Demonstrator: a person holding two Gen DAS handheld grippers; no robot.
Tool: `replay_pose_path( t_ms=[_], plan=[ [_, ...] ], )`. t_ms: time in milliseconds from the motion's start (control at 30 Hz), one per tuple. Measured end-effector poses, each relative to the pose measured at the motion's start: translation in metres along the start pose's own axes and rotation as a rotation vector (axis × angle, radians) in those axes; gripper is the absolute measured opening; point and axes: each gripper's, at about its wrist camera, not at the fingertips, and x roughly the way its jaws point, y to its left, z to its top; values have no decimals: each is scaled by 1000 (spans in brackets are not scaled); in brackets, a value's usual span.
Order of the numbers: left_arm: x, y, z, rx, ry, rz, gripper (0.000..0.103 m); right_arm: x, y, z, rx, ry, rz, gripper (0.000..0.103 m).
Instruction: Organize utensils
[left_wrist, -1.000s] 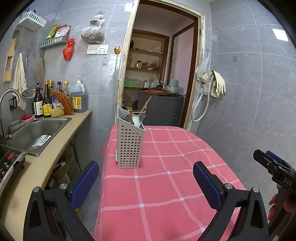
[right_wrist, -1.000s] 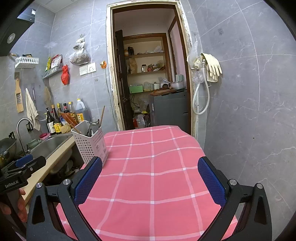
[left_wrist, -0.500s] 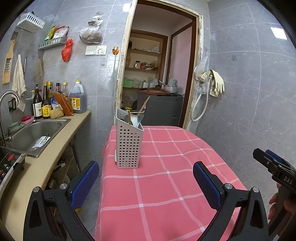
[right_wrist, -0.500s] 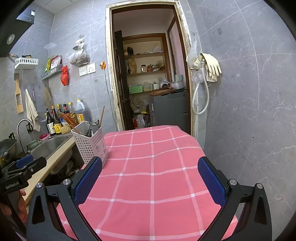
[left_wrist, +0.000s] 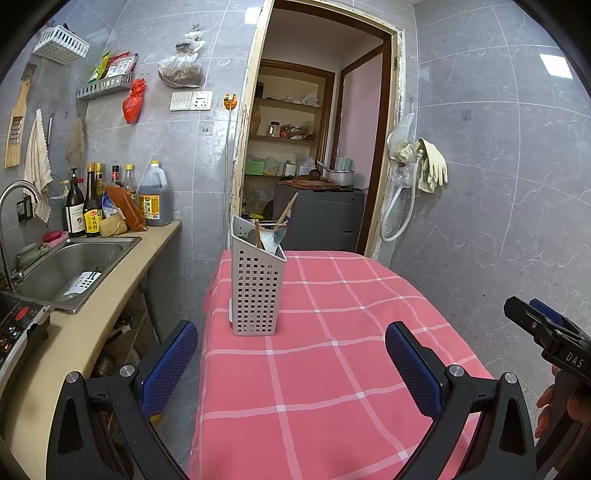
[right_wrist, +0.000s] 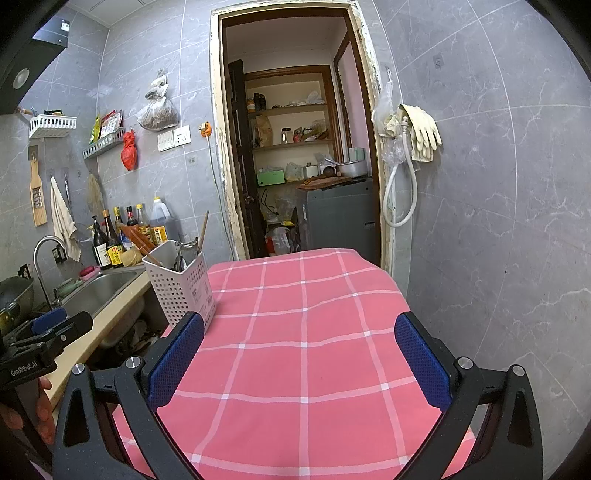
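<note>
A white perforated utensil holder (left_wrist: 256, 291) stands upright on the pink checked tablecloth (left_wrist: 325, 369), near its left edge. Wooden and metal utensils (left_wrist: 271, 232) stick out of its top. It also shows in the right wrist view (right_wrist: 181, 284), left of the right gripper. My left gripper (left_wrist: 290, 363) is open and empty, a little in front of the holder. My right gripper (right_wrist: 299, 360) is open and empty over the cloth (right_wrist: 303, 350). Each gripper shows at the edge of the other's view.
A counter with a steel sink (left_wrist: 70, 264) and several bottles (left_wrist: 92, 206) runs along the left. A stove panel (left_wrist: 18, 325) sits at the near left. An open doorway (left_wrist: 314, 158) lies behind the table. A grey tiled wall with hanging gloves (left_wrist: 430, 170) is on the right.
The left wrist view has shifted slightly, with the holder a touch nearer and lower in frame. The right gripper has barely moved. Both stay open.
</note>
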Motion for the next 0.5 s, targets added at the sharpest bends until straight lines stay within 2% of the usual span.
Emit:
replay_pose_path(
  t_ms=[500],
  plan=[
    [-2,-5,1,3,-3,-5,102,0,-2,0,2,2,0,102]
  ],
)
